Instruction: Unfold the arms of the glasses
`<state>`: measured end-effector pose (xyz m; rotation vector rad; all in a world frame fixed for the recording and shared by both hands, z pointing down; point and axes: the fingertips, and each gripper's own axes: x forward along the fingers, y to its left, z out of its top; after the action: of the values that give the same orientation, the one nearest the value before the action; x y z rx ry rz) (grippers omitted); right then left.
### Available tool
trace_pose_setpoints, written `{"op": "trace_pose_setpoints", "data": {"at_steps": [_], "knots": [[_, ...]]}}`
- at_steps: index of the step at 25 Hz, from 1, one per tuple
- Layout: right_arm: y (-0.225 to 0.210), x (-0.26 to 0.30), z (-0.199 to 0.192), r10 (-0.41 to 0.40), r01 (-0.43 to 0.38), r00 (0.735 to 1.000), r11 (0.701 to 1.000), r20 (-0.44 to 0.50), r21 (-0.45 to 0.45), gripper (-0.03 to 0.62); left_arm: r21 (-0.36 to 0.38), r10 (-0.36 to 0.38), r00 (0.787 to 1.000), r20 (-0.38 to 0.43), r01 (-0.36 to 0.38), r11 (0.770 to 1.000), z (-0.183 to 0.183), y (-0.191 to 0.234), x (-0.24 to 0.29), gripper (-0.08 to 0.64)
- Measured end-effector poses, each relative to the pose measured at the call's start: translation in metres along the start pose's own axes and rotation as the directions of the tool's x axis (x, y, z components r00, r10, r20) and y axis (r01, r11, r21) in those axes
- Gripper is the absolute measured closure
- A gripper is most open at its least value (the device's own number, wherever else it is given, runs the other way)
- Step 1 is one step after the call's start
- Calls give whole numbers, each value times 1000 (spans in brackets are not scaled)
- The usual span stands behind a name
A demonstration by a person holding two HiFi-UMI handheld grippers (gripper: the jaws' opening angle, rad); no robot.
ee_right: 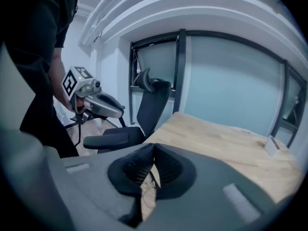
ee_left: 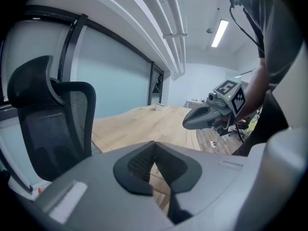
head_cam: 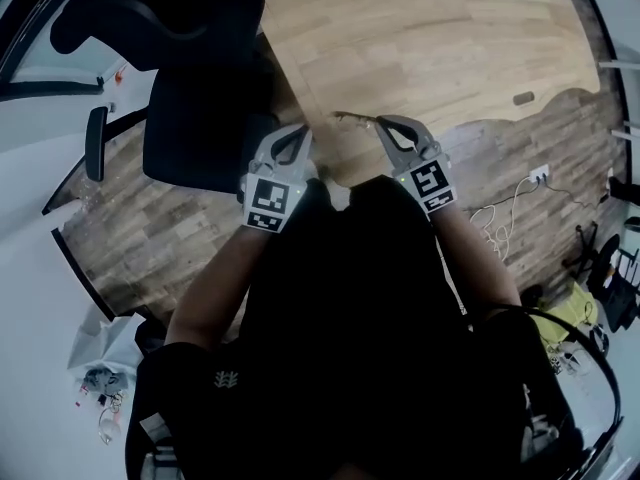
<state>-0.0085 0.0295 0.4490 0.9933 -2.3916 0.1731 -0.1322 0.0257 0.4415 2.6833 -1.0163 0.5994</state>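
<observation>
Thin wire-framed glasses (head_cam: 352, 119) lie near the front edge of the wooden table (head_cam: 450, 48), their arms hard to make out. My right gripper (head_cam: 384, 124) is shut with its tip right at the glasses' right end; whether it touches them I cannot tell. In the right gripper view the shut jaws meet (ee_right: 154, 150), and the glasses (ee_right: 147, 190) show as a thin wire below them. My left gripper (head_cam: 299, 132) is shut and holds nothing, a little to the left of the glasses over the table's edge. Its closed jaws (ee_left: 154, 146) fill the left gripper view, with the right gripper (ee_left: 202, 117) beyond.
A black office chair (head_cam: 190, 78) stands close to the left of the left gripper. A small white box (ee_right: 272, 146) and a small dark object (head_cam: 523, 98) sit further back on the table. White cables (head_cam: 500, 218) and bags lie on the floor to the right.
</observation>
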Motion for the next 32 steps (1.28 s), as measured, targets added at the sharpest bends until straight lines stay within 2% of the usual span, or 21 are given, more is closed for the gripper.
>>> {"op": "trace_pose_setpoints", "data": {"at_steps": [2,6,9,12,16,19,24,30,32], "knots": [[7,16,-12,75,-78,995,996,-63,-46,591,7,-1,1000,-4,1,1000,0,2,7,554],[15,47,-42,178,-204,968,970,-177,-136,575,1,8,1000,-7,-8,1000,-8,4,24,554],[18,65,-67,216,-275,938,940,-270,-205,575,-31,40,999,-36,-41,999,-15,5,30,554],[19,73,-84,220,-306,919,921,-326,-242,575,-40,52,997,-65,-55,998,-19,2,31,554],[16,83,-96,233,-331,905,911,-355,-247,575,-40,60,995,-83,-64,997,-20,2,35,554],[14,89,-101,235,-334,900,914,-368,-231,575,-43,66,993,-95,-71,997,-21,1,36,554],[11,88,-99,258,-348,900,910,-350,-225,591,-45,66,992,-112,-71,996,-23,-1,40,554],[7,80,-82,276,-343,919,912,-281,-227,591,-46,63,990,-122,-69,997,-24,2,45,554],[7,81,-84,277,-347,916,909,-290,-229,572,-45,61,990,-125,-67,997,-24,2,46,554]]}}
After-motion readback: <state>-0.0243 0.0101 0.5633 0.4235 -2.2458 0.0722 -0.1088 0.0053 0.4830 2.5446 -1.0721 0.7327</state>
